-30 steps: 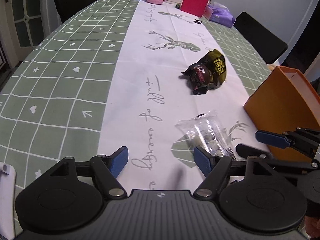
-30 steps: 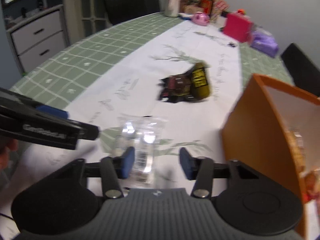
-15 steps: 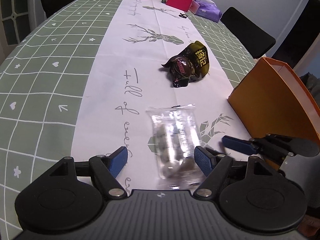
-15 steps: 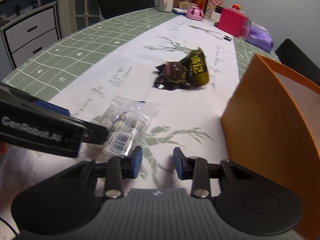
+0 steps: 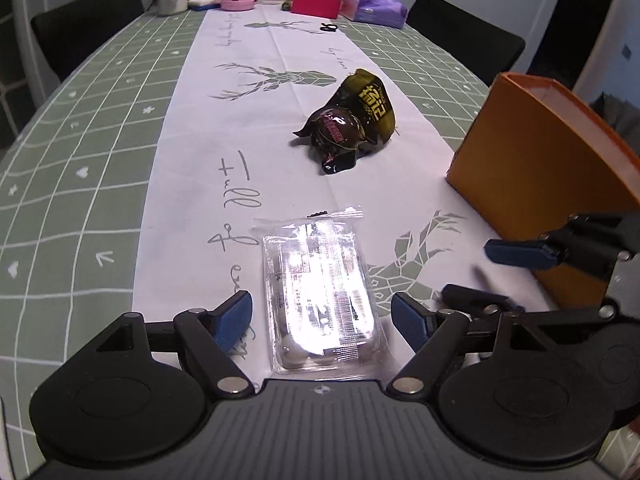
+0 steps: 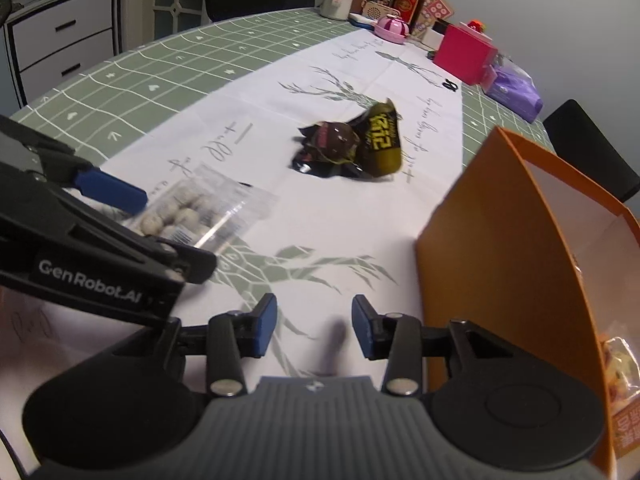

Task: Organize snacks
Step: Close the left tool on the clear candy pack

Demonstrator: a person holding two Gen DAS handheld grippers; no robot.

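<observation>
I count the orange box (image 6: 516,248) holding at least one packet already, the dark wrappers (image 5: 352,124) waiting mid-table, and the clear packet (image 5: 320,292) untouched between my left gripper's (image 5: 322,322) just-widened jaws, while my right gripper (image 6: 314,326), reopening narrowly, holds nothing.

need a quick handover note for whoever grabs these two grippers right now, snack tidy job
Left gripper: open, jaws just widening, astride the clear packet on the table, pads not touching it.
Right gripper: open, jaws just opening, nothing between them, beside the orange box.
Dark wrapped snacks: loose mid-table.
Done: some snack packets already lie in the box.
Left: clear packet, then the dark snacks, presumably into the box.
</observation>
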